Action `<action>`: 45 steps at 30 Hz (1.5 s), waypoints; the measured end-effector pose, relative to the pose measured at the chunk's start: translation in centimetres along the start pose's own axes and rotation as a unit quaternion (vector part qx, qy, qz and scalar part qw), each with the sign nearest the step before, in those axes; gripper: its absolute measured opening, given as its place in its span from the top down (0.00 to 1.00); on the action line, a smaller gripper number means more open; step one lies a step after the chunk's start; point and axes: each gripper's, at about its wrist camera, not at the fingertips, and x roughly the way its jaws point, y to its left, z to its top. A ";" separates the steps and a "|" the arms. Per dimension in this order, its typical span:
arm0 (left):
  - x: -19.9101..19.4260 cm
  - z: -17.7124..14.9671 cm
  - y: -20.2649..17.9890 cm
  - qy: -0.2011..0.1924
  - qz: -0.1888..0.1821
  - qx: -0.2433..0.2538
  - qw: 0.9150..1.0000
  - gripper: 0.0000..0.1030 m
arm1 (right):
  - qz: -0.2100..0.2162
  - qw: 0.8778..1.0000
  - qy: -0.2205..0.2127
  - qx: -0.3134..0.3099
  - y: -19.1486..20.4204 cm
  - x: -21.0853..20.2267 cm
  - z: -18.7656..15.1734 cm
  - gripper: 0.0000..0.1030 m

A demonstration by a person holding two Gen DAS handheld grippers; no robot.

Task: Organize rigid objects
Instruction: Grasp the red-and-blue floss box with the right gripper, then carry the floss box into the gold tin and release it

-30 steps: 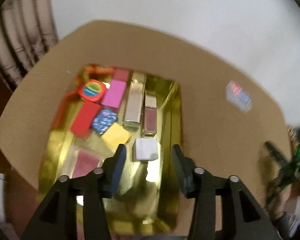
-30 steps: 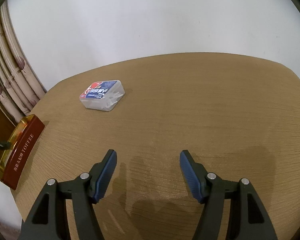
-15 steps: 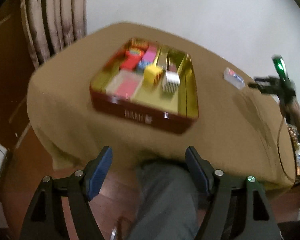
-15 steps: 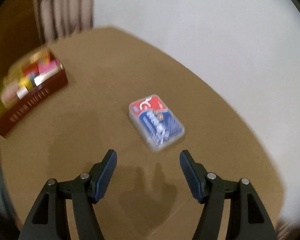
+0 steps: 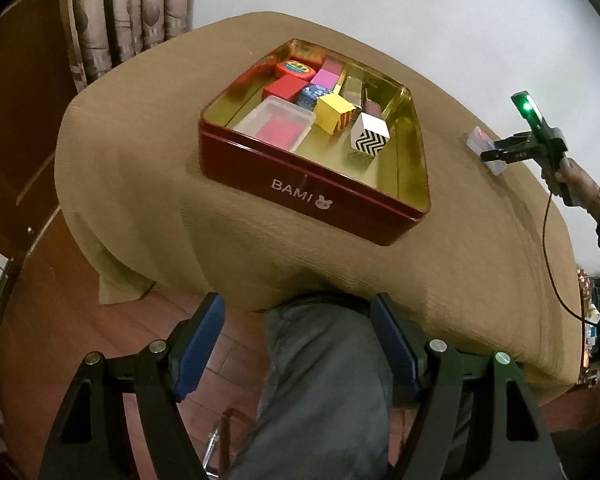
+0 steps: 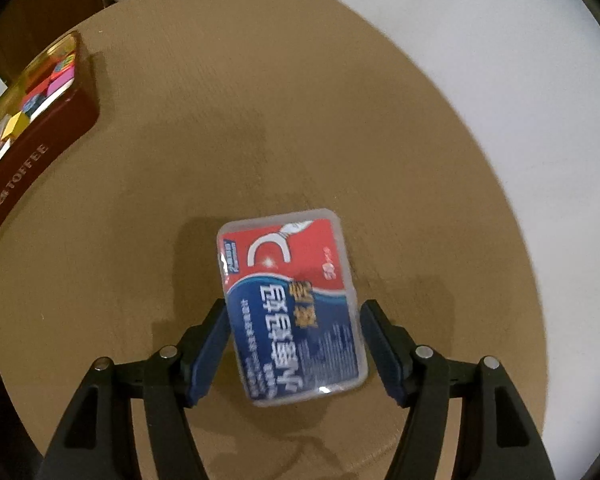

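A clear plastic box with a red and blue label (image 6: 292, 304) lies on the tan table (image 6: 260, 120). My right gripper (image 6: 294, 340) is open, its jaws on either side of the box's near half, the left one close to or touching its side. In the left wrist view the same box (image 5: 485, 148) shows under the right gripper (image 5: 512, 151). A red tin with a gold inside (image 5: 308, 196) holds several small coloured boxes and blocks; it also shows in the right wrist view (image 6: 32, 152). My left gripper (image 5: 298, 344) is open and empty, held off the table's near edge.
The person's grey-trousered leg (image 5: 324, 380) is below the left gripper. A curtain (image 5: 132, 12) hangs behind the table's far left. A wooden floor (image 5: 60, 300) lies below. Clutter (image 5: 596, 332) sits at the table's right edge.
My right gripper has moved forward over the table until the clear box lies between its jaws. My left gripper has pulled back from over the tin to beyond the table's edge.
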 end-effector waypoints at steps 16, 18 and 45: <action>-2.5 -0.4 1.4 -0.032 -0.008 -0.008 0.999 0.31 | 0.191 0.965 -0.174 0.038 12.1 -13.3 1.5 0.40; -3.4 -0.6 1.4 -0.049 -0.002 0.009 0.999 0.31 | 0.221 0.960 -0.168 0.026 16.4 -14.2 2.9 0.40; -4.0 -0.2 4.1 -0.069 0.004 0.073 0.995 0.23 | 0.121 0.992 0.007 0.023 31.0 -1.9 8.6 0.39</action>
